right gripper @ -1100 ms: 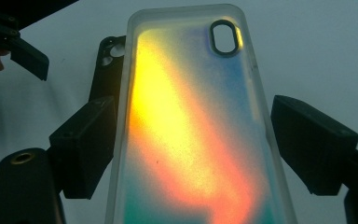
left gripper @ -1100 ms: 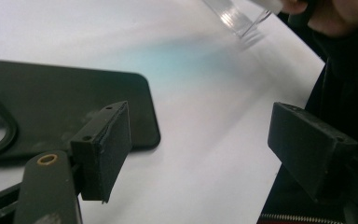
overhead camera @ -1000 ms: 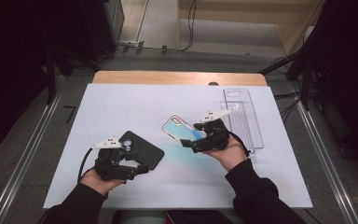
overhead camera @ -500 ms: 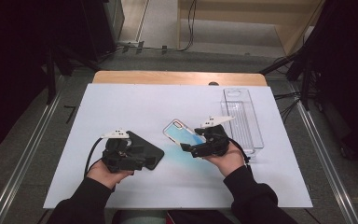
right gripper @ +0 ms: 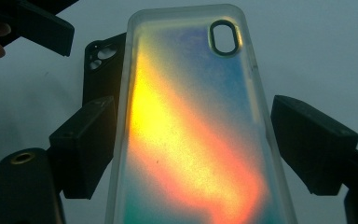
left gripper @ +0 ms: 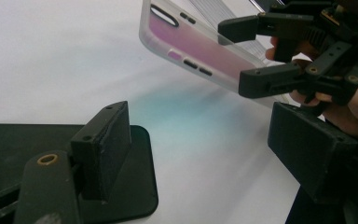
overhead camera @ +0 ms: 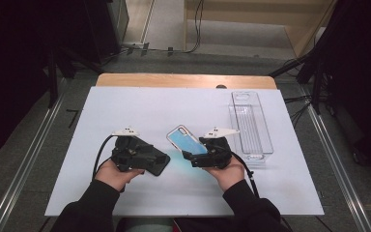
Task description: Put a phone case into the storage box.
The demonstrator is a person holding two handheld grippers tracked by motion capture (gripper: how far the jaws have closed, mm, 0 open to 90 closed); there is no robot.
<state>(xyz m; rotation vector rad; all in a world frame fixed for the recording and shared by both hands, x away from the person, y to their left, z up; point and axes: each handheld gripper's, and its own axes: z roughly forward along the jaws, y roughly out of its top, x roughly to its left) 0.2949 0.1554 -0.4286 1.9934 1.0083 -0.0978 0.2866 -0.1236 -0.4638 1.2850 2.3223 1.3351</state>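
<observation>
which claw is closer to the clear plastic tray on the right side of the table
Right. The right claw, gripping the iridescent translucent phone case, sits just left of the clear ribbed plastic tray. The left claw, over the black phone case, is farther left.

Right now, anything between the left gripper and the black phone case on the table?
Nothing visible. The left gripper has open jaws over the flat black phone case; the translucent iridescent phone case held in the right gripper hangs off to one side.

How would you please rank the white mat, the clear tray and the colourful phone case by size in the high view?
1. White mat
2. Clear tray
3. Colourful phone case, though it is lifted slightly nearer the camera.
</observation>
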